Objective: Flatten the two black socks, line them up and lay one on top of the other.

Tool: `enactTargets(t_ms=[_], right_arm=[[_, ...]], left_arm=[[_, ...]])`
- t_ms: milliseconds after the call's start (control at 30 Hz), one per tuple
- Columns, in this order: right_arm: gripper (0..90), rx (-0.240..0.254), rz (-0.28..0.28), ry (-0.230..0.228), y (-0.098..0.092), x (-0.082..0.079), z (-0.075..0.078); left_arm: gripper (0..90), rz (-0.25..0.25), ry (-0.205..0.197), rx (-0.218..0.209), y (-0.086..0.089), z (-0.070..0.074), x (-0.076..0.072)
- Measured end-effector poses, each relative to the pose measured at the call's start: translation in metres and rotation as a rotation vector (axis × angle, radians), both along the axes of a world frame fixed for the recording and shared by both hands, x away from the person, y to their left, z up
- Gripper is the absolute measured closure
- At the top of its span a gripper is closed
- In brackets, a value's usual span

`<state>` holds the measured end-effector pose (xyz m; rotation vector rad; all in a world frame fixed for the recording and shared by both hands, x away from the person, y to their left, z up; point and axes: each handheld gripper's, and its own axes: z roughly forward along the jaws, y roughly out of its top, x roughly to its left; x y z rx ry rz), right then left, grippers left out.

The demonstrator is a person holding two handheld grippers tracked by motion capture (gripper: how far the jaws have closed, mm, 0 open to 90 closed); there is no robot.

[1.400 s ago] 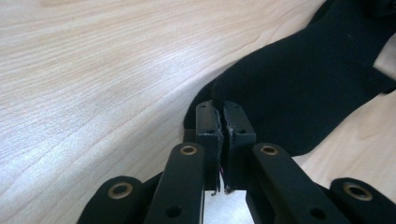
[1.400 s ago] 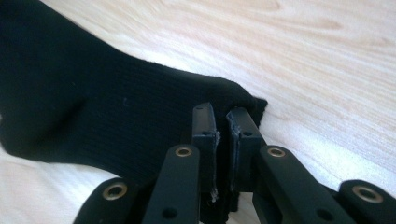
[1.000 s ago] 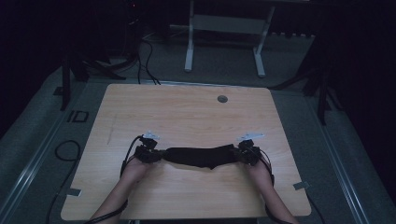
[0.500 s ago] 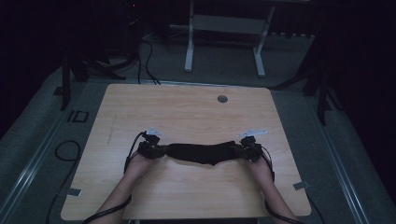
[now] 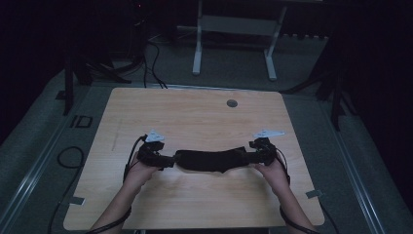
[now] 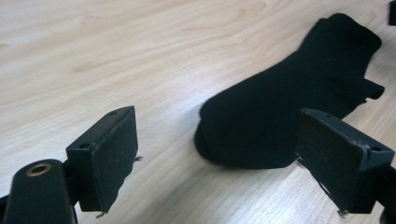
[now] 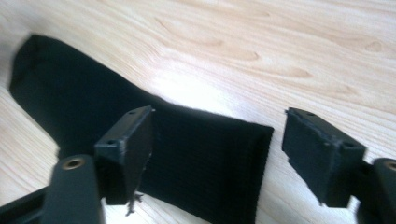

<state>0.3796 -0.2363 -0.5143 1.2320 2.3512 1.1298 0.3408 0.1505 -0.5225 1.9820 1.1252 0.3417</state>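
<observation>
A black sock (image 5: 210,160) lies flat and stretched sideways on the wooden table (image 5: 195,122). My left gripper (image 5: 168,161) hovers at its left end, the toe (image 6: 252,135), and its jaws have just been opening; they stand wide with nothing pressed between them. At the sock's right end my right gripper (image 5: 249,157) hangs just above the ribbed cuff (image 7: 210,158). Its jaws have also just been opening, and the pads are clear of the fabric. In the left gripper view the gripper (image 6: 224,163) looks down on the toe; in the right gripper view the gripper (image 7: 217,154) straddles the cuff edge.
A round grommet hole (image 5: 232,103) sits near the table's far edge. Behind the table stands a white frame (image 5: 234,29), with cables (image 5: 146,53) on the dark floor. Bare wood lies on both sides of the sock.
Both grippers have let go of the sock's ends and lifted slightly. The sock, held taut between them before, now lies loose on the table.
</observation>
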Motion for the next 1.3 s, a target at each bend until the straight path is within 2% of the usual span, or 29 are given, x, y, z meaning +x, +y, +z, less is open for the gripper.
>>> enactTargets(t_ms=[33, 133, 200, 333, 467, 533, 567, 633, 700, 800, 900, 1100, 1300], right_arm=[[13.2, -0.002, 0.020, 0.001, 0.000, 0.000, 0.000], [13.7, -0.011, 0.038, -0.006, 0.002, -0.001, -0.001], [13.5, -0.015, 0.053, -0.008, 0.002, -0.001, -0.004], [12.8, 0.001, 0.051, -0.015, 0.001, -0.002, -0.008], [12.7, 0.011, 0.049, -0.029, -0.005, -0.006, -0.009], [12.6, 0.012, 0.042, -0.035, -0.011, -0.008, -0.009], [12.7, 0.013, 0.042, -0.041, -0.013, -0.009, -0.009], [12.6, 0.008, 0.030, -0.048, -0.021, -0.012, -0.010], [12.7, 0.010, 0.022, -0.045, -0.029, -0.015, -0.012], [12.7, 0.008, 0.009, -0.042, -0.039, -0.019, -0.015], [12.7, 0.001, -0.003, -0.036, -0.049, -0.025, -0.018], [12.7, -0.014, -0.017, -0.026, -0.066, -0.035, -0.024], [12.7, 0.001, -0.050, -0.032, -0.083, -0.046, -0.028]], left_arm=[[9.8, 0.009, -0.009, -0.004, 0.001, 0.000, -0.001], [7.3, 0.030, -0.041, -0.005, 0.001, -0.002, -0.006], [3.1, 0.019, -0.030, 0.006, -0.002, -0.008, -0.008], [2.6, 0.007, -0.025, 0.017, -0.002, -0.013, -0.011], [2.6, 0.016, -0.065, 0.007, 0.004, -0.017, -0.018], [2.6, 0.030, -0.080, 0.004, 0.009, -0.019, -0.023], [2.6, 0.025, -0.087, -0.012, 0.014, -0.020, -0.027], [2.6, 0.030, -0.096, -0.009, 0.019, -0.023, -0.031], [2.6, 0.042, -0.093, 0.000, 0.025, -0.026, -0.035], [2.6, 0.054, -0.071, -0.010, 0.033, -0.030, -0.040], [2.6, 0.052, -0.062, -0.006, 0.039, -0.035, -0.047], [2.6, 0.086, -0.047, -0.005, 0.052, -0.042, -0.058], [2.6, 0.115, -0.061, 0.001, 0.065, -0.045, -0.071]])
